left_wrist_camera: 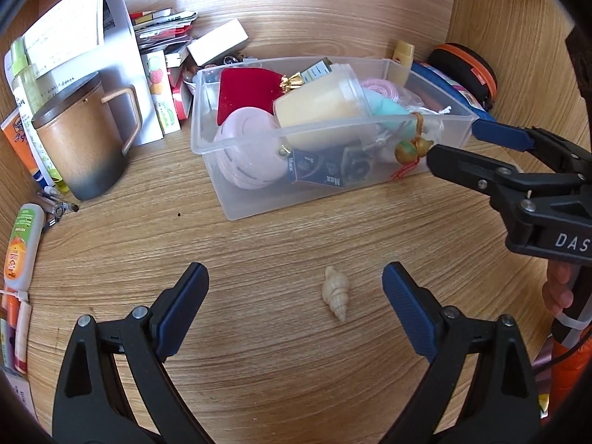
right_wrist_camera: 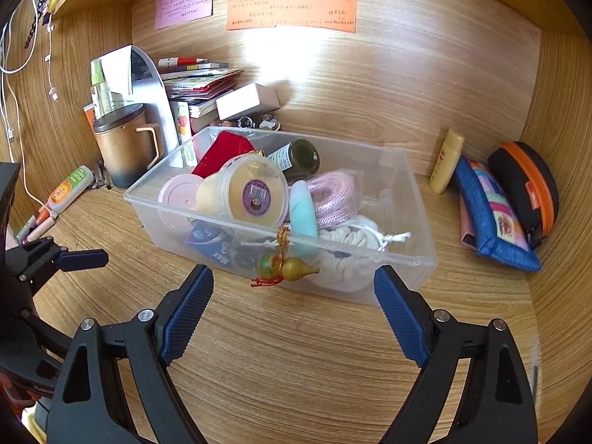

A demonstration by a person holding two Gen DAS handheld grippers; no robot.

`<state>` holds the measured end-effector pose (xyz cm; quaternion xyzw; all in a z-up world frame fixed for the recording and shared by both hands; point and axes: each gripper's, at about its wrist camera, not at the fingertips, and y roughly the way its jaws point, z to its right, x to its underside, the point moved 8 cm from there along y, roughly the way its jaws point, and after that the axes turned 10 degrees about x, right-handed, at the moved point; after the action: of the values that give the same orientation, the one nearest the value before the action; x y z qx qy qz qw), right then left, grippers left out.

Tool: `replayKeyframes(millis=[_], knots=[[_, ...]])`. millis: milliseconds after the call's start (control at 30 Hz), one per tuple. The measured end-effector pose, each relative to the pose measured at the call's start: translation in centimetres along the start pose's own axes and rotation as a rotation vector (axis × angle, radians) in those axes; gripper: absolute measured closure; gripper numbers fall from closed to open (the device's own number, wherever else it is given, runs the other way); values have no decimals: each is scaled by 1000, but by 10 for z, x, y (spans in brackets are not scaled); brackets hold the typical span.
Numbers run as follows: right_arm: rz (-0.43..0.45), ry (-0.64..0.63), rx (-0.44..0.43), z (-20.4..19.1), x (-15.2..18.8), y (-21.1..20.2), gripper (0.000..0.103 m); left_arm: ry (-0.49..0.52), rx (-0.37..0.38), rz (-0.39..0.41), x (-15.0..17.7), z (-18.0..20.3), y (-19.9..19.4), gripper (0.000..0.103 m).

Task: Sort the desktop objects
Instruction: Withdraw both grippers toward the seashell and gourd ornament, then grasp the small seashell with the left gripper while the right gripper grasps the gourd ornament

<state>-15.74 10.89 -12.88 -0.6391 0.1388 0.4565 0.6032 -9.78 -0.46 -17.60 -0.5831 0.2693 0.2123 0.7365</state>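
Seashell (left_wrist_camera: 336, 292): alone on bare bench (left_wrist_camera: 259, 244), between wide-open, empty left hand-held gripper (left_wrist_camera: 295, 285) fingers. Clear bin (right_wrist_camera: 407, 259): 12 o'clock of right hand-held gripper (right_wrist_camera: 293, 288), likewise wide, empty.

The surface (left_wrist_camera: 281, 351) is matt wood-grain laminate. The box (right_wrist_camera: 399, 281) is clear, smooth plastic. The shell (left_wrist_camera: 336, 296) looks ribbed and chalky. The mug (left_wrist_camera: 79, 140) has matt, speckled glaze. The pouch (left_wrist_camera: 244, 90) is red velvety cloth.

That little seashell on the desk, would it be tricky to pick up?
Probably a bit. The shell looks hard and ridged, so stiff but possibly brittle. Its tapered, rounded shape lying on its side may roll or slip from the jaws. It seems light.
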Motion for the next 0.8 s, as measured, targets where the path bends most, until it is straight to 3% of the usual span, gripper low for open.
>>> replayKeyframes(millis=[267,400,633,800], knots=[[-61,49,-43,-2,9,19,16,71,-15,18,3,10,0,8],[-89,87,-58,-3,10,27,16,75,2,-12,6,13,7,22],[-102,139,-65,-3,8,32,18,98,0,-25,7,17,12,24],[-97,139,-43,-5,6,34,20,109,0,-45,10,19,17,36]])
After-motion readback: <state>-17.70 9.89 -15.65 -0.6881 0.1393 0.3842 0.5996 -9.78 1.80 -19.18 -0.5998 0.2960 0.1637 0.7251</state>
